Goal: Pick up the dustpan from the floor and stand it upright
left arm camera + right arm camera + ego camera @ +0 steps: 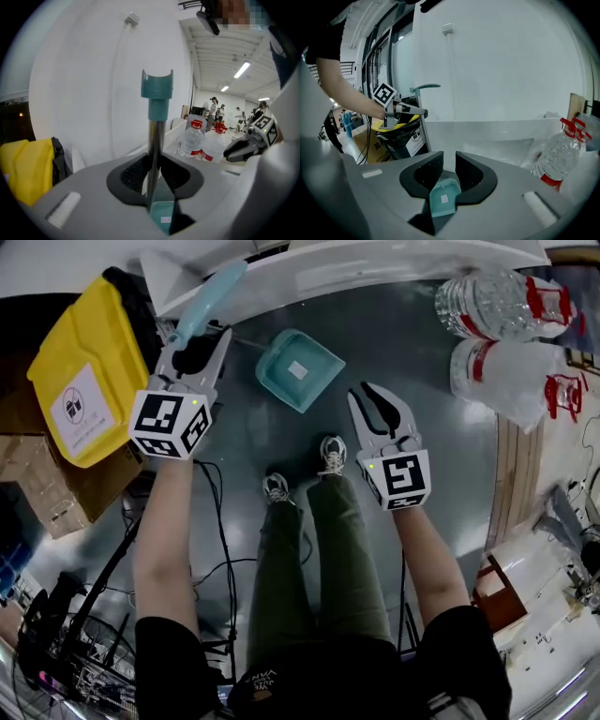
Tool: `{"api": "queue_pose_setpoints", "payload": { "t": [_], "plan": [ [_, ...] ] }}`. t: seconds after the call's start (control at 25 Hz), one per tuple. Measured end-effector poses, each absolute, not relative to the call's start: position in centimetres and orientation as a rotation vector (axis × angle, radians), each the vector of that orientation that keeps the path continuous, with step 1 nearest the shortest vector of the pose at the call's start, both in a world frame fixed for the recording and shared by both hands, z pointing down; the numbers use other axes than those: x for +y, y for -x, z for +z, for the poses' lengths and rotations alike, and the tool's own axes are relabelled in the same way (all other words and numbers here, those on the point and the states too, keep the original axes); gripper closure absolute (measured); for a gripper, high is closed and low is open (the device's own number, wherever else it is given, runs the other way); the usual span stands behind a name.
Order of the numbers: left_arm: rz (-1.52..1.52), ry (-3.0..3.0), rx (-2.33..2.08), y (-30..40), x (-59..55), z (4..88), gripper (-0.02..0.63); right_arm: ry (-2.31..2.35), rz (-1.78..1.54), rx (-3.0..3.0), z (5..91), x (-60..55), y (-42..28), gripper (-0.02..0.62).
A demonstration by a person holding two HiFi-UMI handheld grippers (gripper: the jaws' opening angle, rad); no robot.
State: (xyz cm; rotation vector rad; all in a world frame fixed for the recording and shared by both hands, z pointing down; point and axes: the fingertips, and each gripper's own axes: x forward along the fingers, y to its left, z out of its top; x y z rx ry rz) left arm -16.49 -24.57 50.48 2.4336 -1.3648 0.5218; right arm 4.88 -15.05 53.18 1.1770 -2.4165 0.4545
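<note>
The teal dustpan's pan point(298, 369) hangs low over the dark floor ahead of the person's shoes; I cannot tell whether it touches the floor. Its metal pole point(155, 140) runs up to a teal handle point(157, 89), which shows in the head view at the top point(211, 292). My left gripper point(197, 345) is shut on that pole, which stands nearly upright between the pads point(154, 171). My right gripper point(367, 397) hovers right of the pan, open with nothing between its fingers. Through its gap point(449, 168) the pan point(443, 198) shows below.
A yellow bin point(80, 371) with a dark liner and a cardboard box point(37, 474) stand at the left. Large water bottles point(497, 306) lie at the right along the white wall base point(375, 263). Cables point(220, 512) trail on the floor near the person's legs.
</note>
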Motion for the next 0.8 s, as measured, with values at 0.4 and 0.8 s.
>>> {"api": "queue_pose_setpoints", "payload": {
  "t": [0.4,0.8],
  "plan": [
    [0.753,-2.667,-1.277,17.1,-24.7,50.5,0.465,-1.217,0.472,-2.39,53.3,-13.9,-5.7,0.515],
    [0.86,-2.838,-1.097,13.0,-23.3,51.1,0.465,-1.244,0.488,-2.395,53.1,-13.2,-5.3,0.515]
  ]
}}
